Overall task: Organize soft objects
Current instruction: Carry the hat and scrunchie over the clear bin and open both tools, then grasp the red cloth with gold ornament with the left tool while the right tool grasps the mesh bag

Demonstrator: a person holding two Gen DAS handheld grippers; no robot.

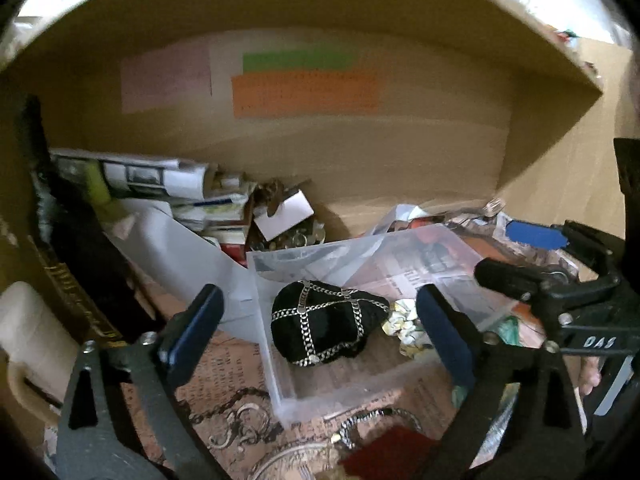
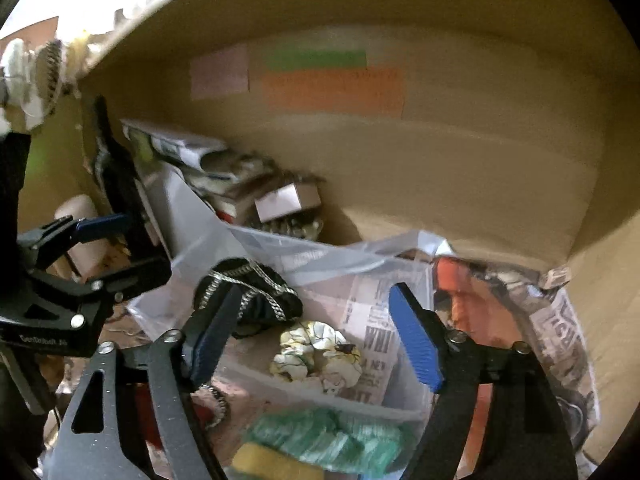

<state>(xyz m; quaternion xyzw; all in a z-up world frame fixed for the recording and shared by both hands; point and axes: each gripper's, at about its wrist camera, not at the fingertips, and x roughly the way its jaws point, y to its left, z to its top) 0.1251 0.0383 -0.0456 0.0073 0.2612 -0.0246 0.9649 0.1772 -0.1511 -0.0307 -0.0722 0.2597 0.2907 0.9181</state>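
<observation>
A black soft pouch with silver chain trim (image 1: 326, 322) lies inside a clear plastic bin (image 1: 280, 376) on a shelf. A cream and yellow scrunchie (image 1: 406, 328) lies beside it in the bin. My left gripper (image 1: 320, 334) is open and empty, its fingers either side of the pouch. In the right wrist view the pouch (image 2: 260, 300) and scrunchie (image 2: 316, 354) sit in the same bin (image 2: 320, 394). My right gripper (image 2: 316, 344) is open and empty above the scrunchie. A green soft item (image 2: 340, 440) and a yellow one (image 2: 276, 466) lie in front of the bin.
The shelf is a wooden cubby (image 1: 360, 152) with coloured paper notes (image 1: 304, 94) on its back wall. Rolled papers and small boxes (image 1: 180, 188) pile at the back left. Newspaper (image 2: 560, 328) lines the right side. A dark red item (image 1: 384, 454) lies in front.
</observation>
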